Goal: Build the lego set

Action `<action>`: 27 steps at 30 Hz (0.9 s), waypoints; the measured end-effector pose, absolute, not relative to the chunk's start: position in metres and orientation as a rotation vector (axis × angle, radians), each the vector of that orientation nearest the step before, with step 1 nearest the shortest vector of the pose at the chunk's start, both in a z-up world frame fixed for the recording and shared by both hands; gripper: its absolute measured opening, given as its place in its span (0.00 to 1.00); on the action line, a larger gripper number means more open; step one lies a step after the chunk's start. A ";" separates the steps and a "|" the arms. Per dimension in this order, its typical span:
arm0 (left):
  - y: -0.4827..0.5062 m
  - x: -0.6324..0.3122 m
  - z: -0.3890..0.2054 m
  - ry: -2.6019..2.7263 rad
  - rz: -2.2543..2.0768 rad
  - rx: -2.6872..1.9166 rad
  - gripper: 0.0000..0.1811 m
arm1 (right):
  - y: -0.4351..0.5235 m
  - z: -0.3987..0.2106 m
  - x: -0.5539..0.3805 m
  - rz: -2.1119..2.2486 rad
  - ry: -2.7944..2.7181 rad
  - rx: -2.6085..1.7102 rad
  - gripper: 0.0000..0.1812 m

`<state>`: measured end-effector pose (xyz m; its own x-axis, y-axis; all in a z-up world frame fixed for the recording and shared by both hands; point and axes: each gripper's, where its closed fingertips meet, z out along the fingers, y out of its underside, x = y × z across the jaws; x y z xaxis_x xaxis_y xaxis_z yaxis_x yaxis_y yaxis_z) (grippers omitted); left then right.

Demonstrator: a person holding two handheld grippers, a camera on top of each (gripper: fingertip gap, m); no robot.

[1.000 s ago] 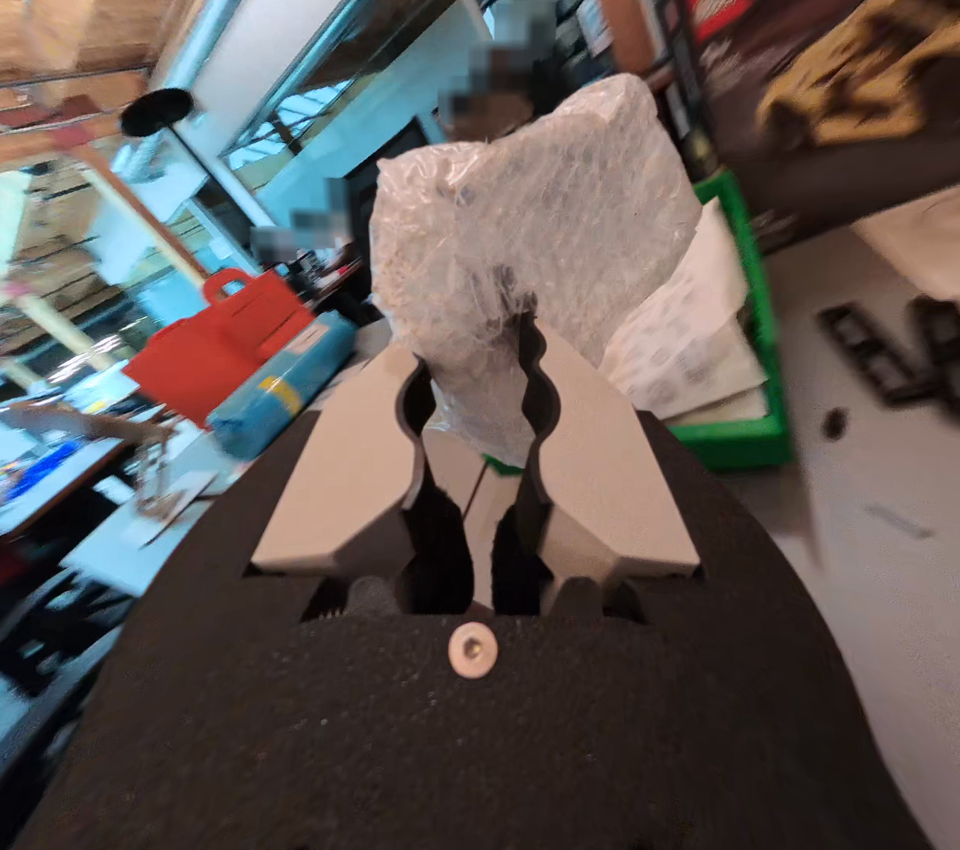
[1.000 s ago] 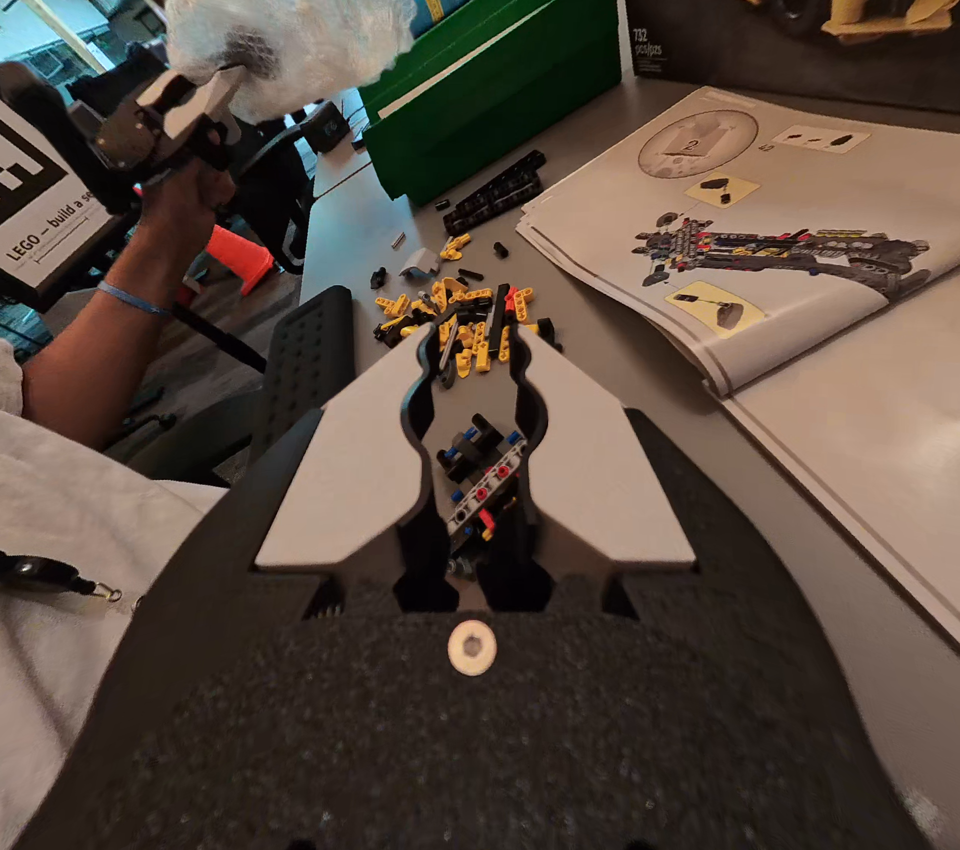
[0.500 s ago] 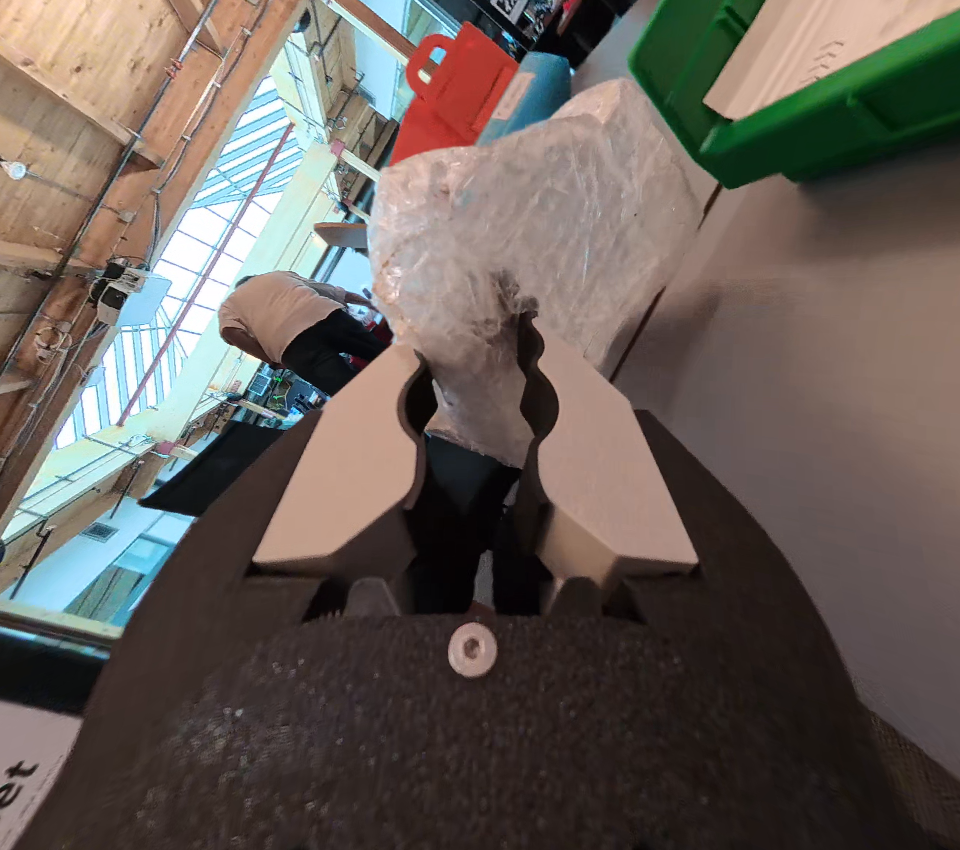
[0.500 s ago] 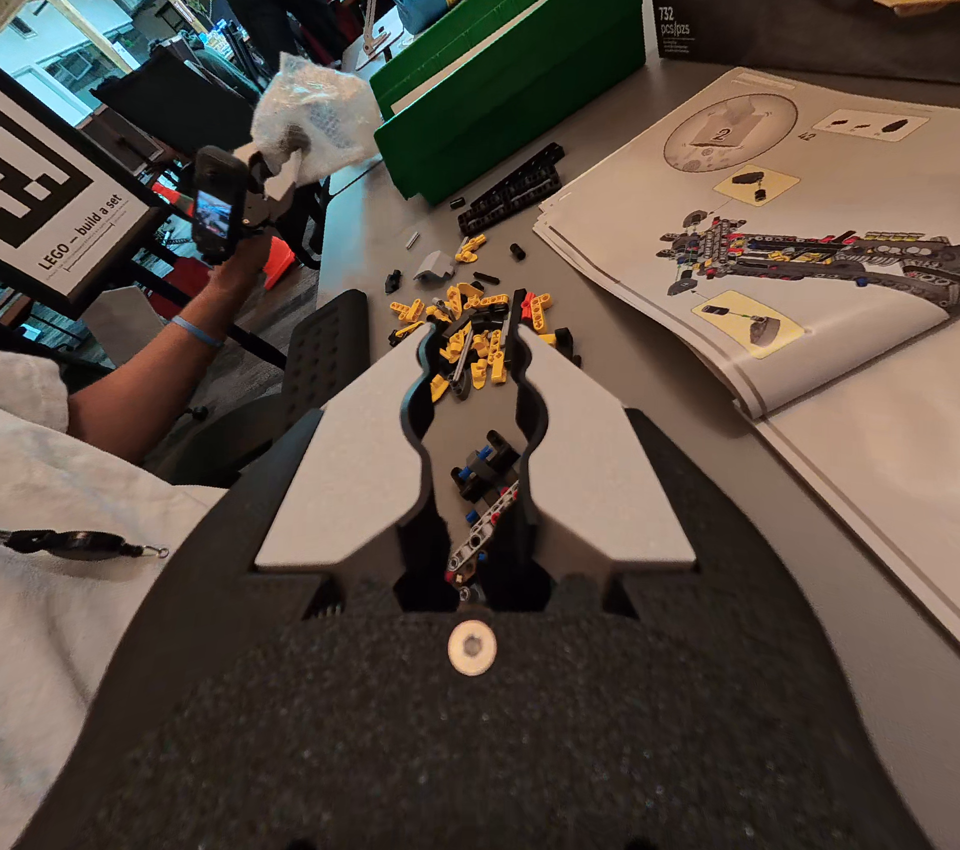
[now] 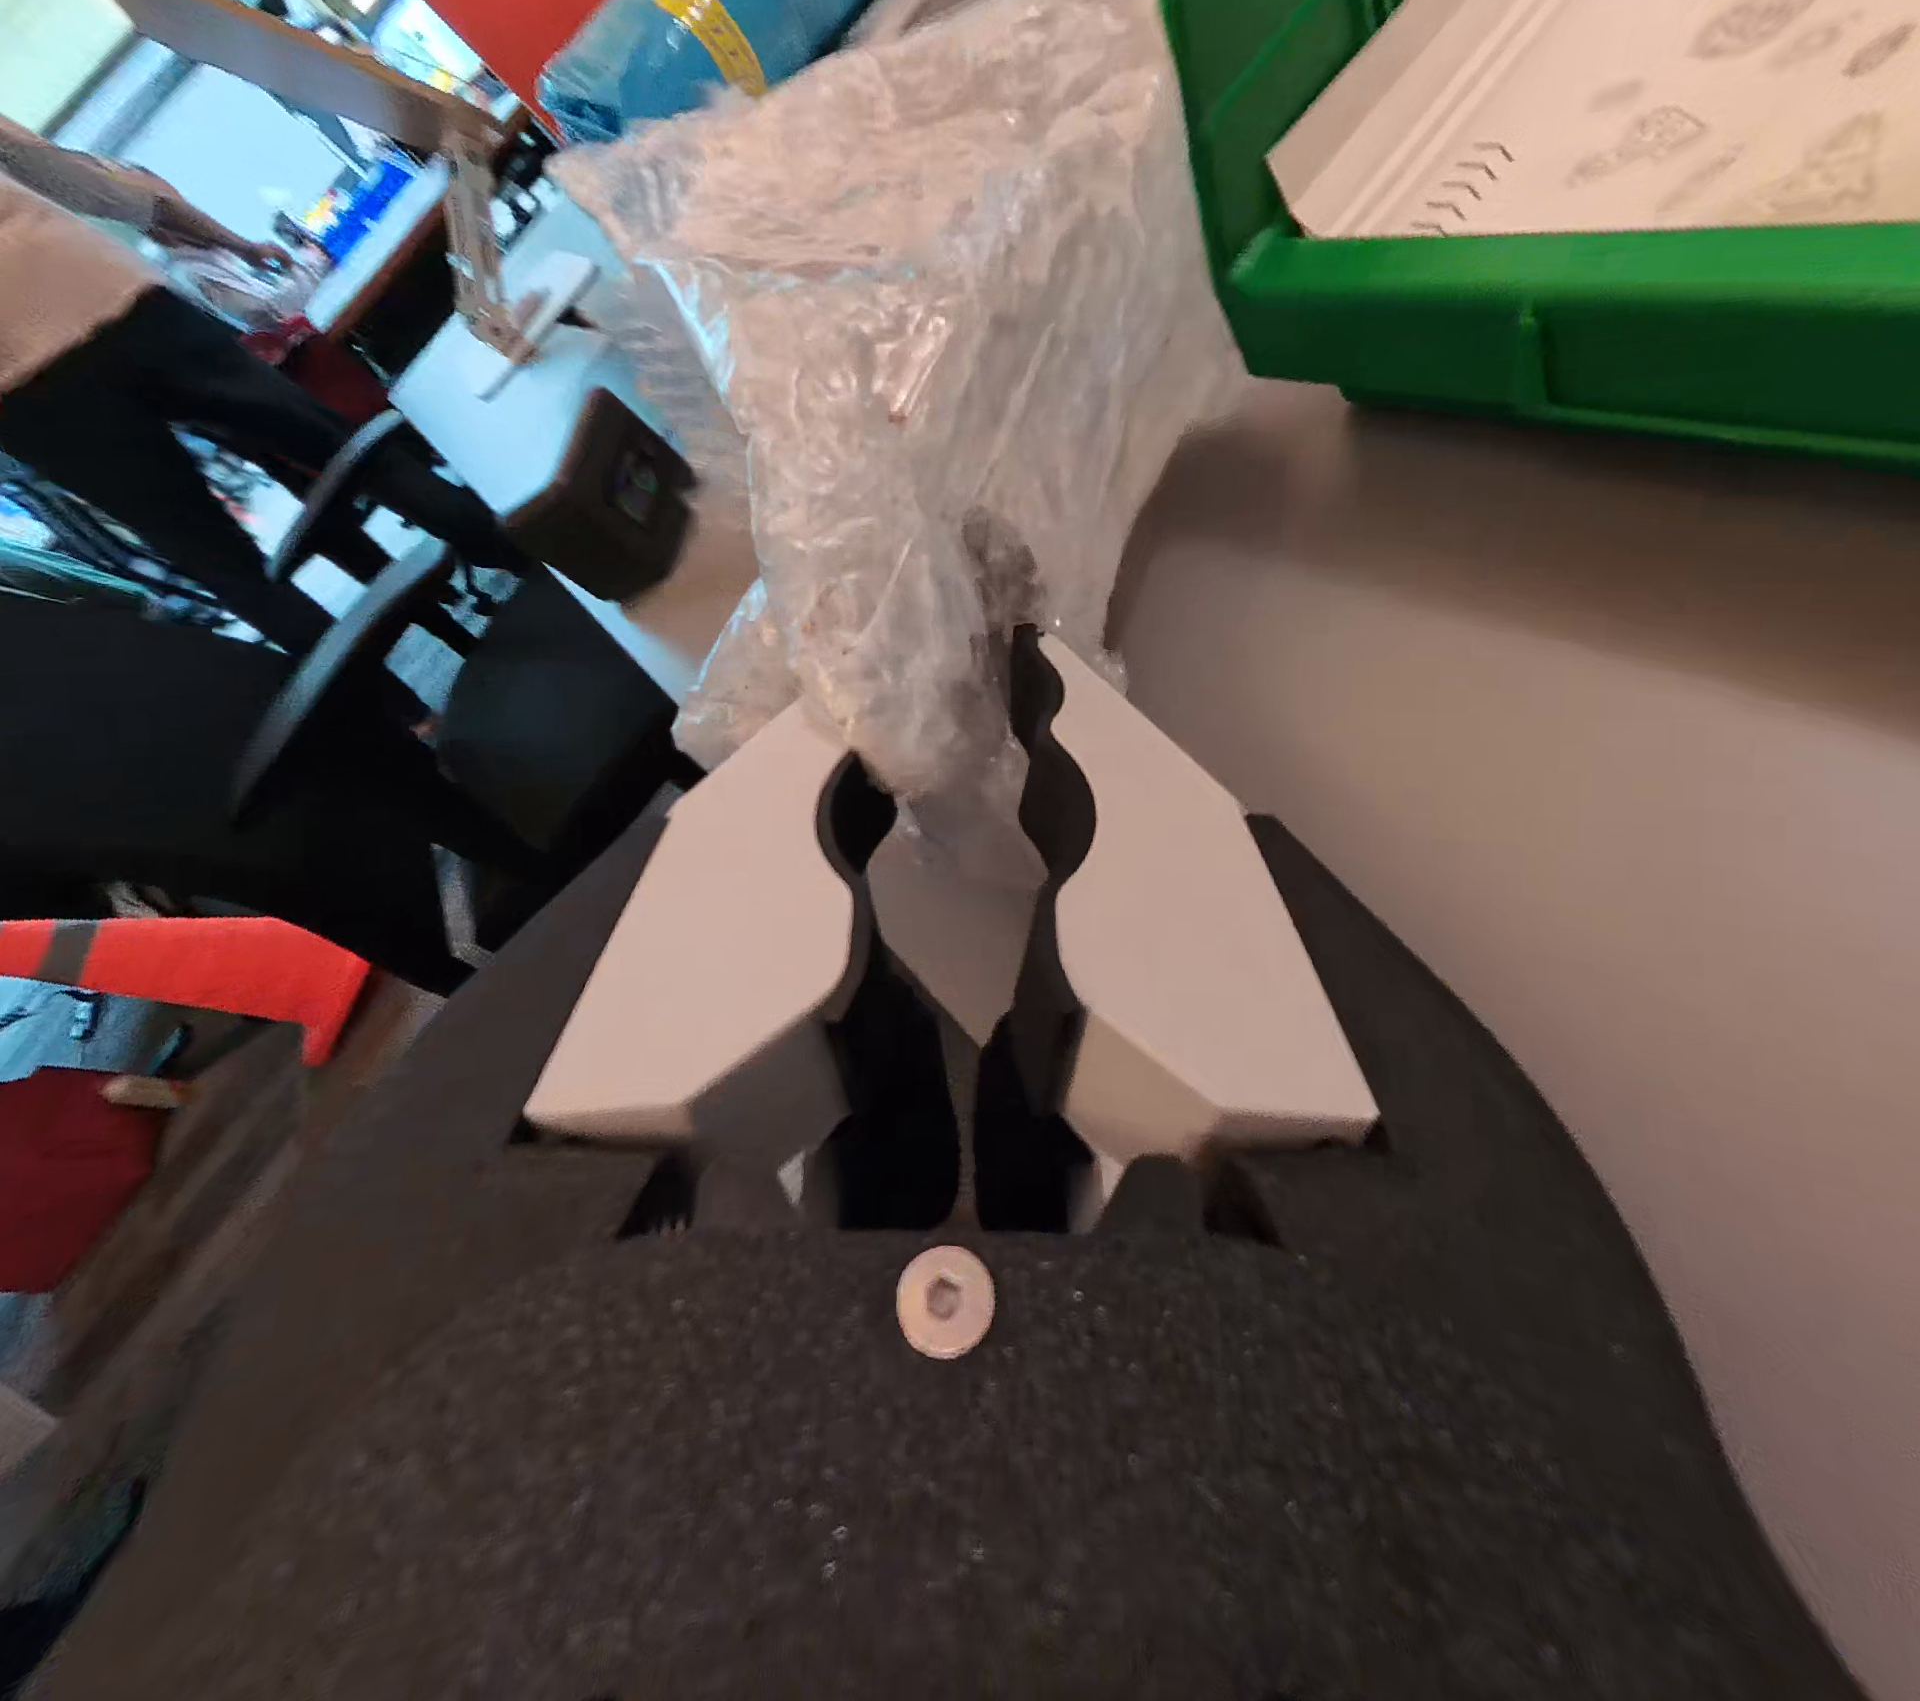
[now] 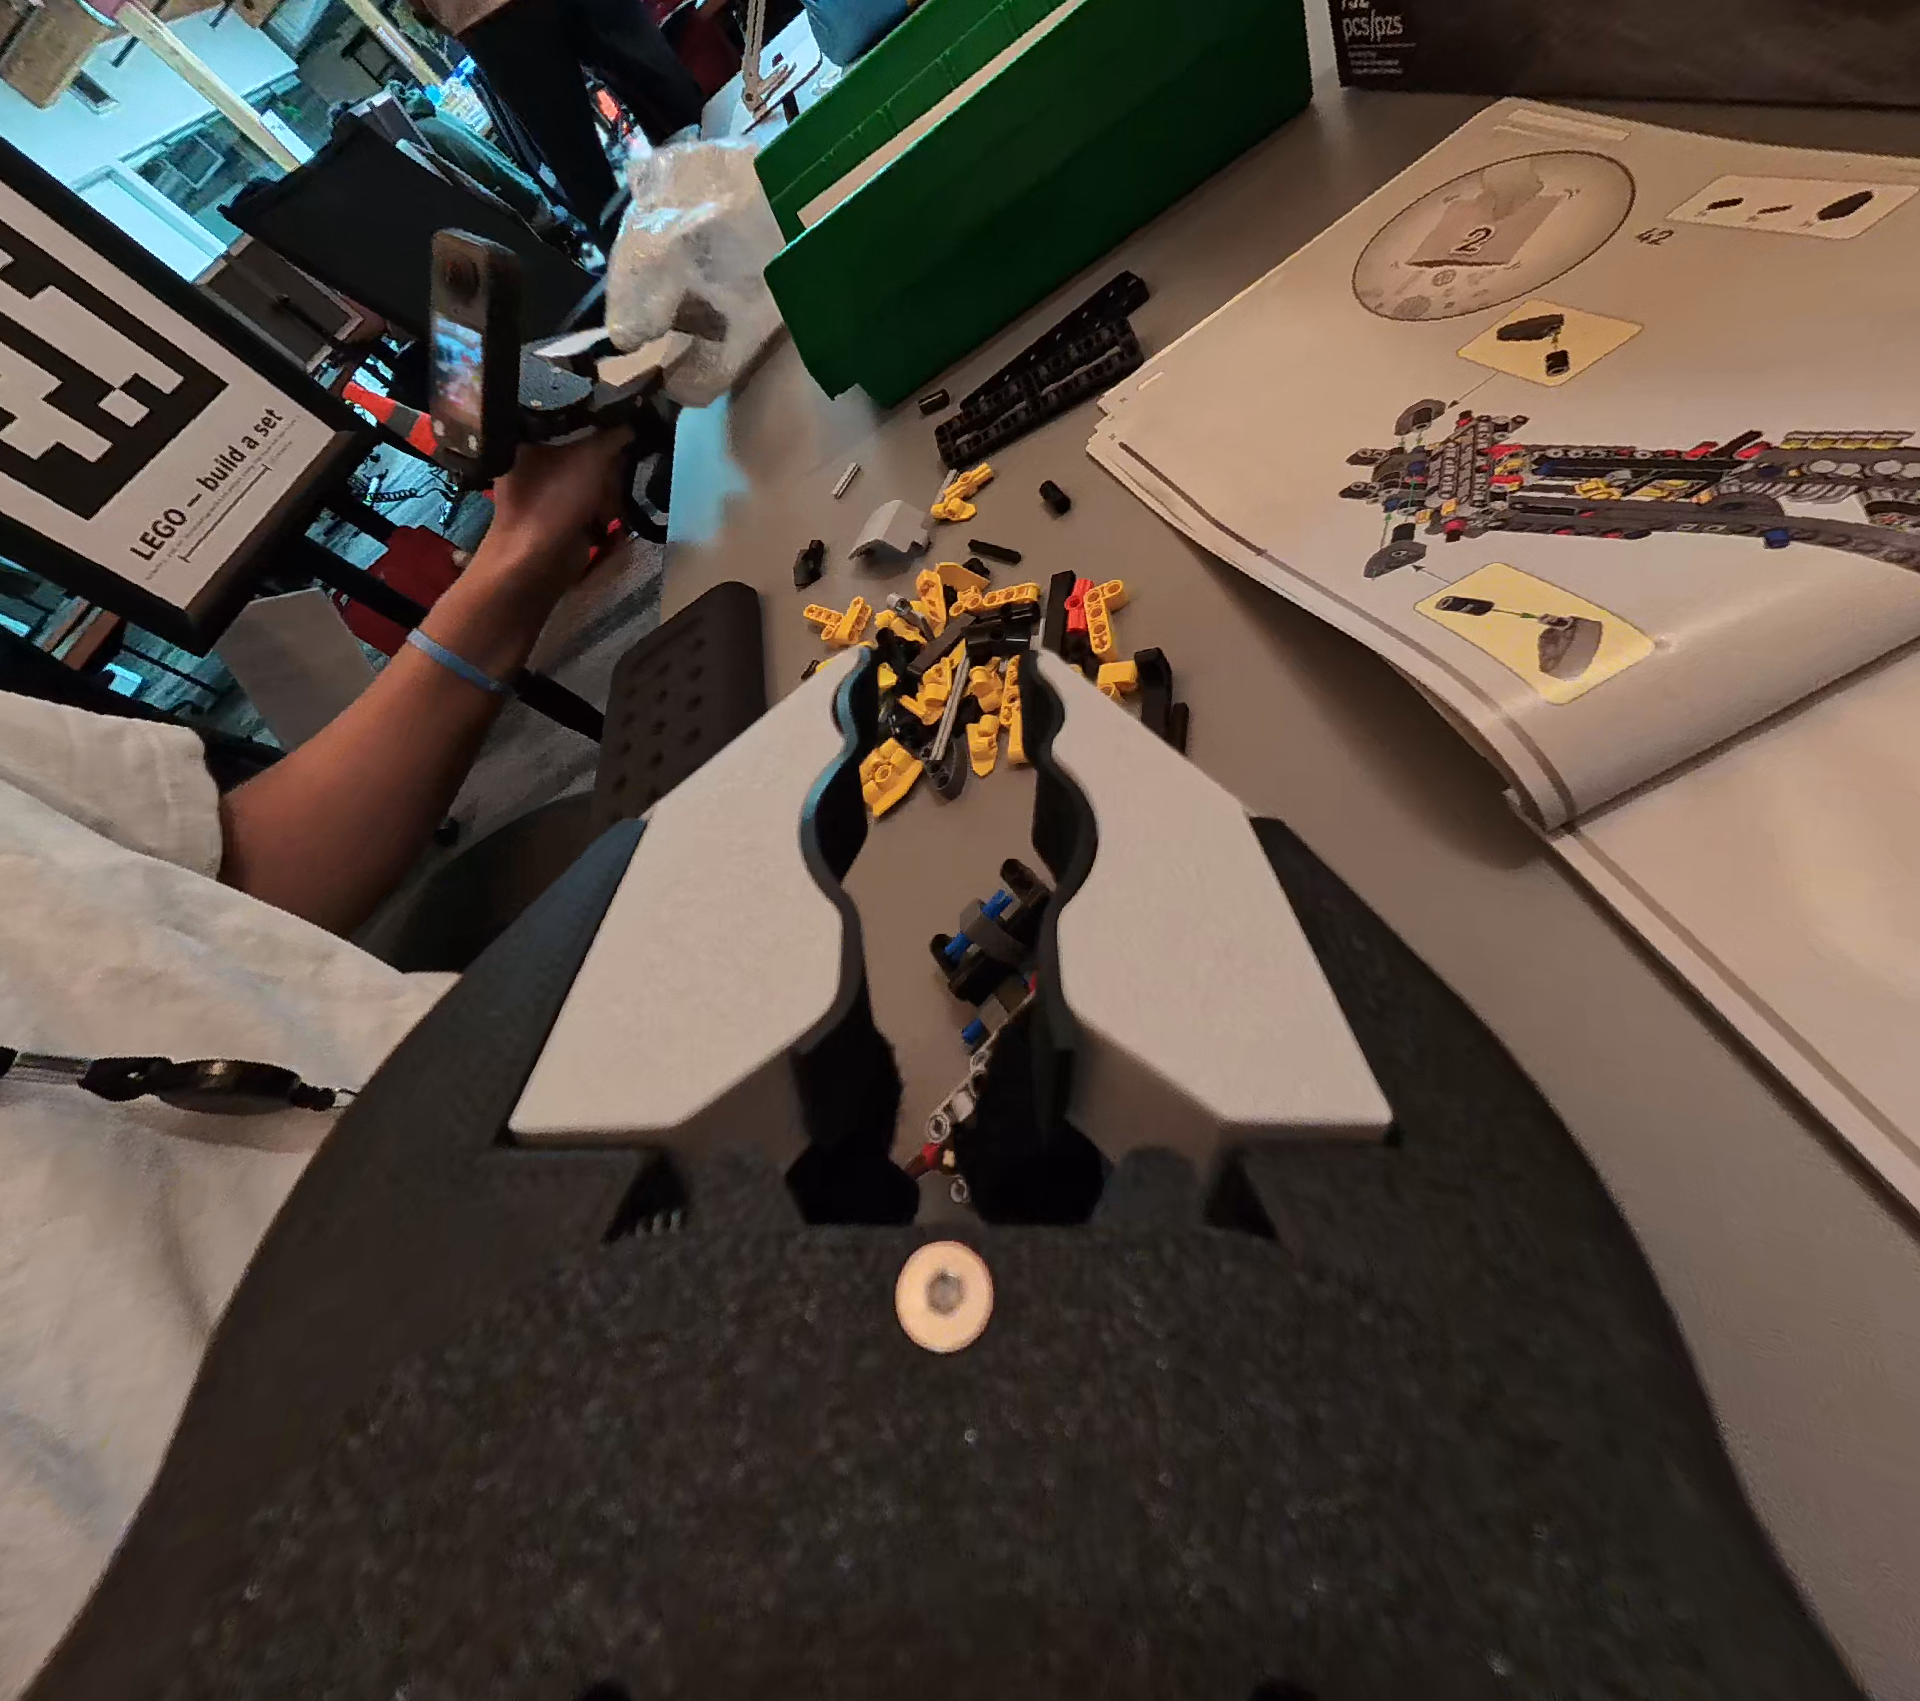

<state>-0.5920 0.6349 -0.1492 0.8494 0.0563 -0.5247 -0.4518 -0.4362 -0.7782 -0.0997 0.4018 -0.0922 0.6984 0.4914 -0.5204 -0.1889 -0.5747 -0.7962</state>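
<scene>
Lego pieces point(image 6: 966, 664) lie loose mid-frame, unbuilt. Left gripper point(image 5: 940, 685) pinches an emptied plastic bag point(image 5: 914, 280) (discarding it, I judge); right gripper point(image 6: 945, 695) hovers half-open, empty. Next: release bag, choose a piece.

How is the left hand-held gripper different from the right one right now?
The left hand-held gripper pinches a crumpled clear plastic bag; the right hand-held gripper holds nothing. The left one is out by the table edge beside the green bin; the right one hovers above the pile of yellow and black pieces. Both have pale grey fingers on a black body.
</scene>
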 end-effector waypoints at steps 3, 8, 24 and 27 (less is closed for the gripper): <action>0.641 -0.607 -0.121 0.252 0.652 -1.868 0.09 | 0.401 -0.093 -0.100 0.900 -0.259 -2.002 0.14; 0.675 -0.618 -0.068 0.298 0.732 -1.678 0.08 | 0.399 -0.091 -0.096 0.905 -0.240 -1.992 0.14; 0.664 -0.603 -0.122 0.601 0.880 -1.778 0.09 | 0.383 -0.101 -0.082 0.938 -0.152 -1.985 0.14; 0.662 -0.595 -0.139 0.626 0.846 -1.790 0.10 | 0.385 -0.099 -0.086 1.002 -0.150 -1.977 0.14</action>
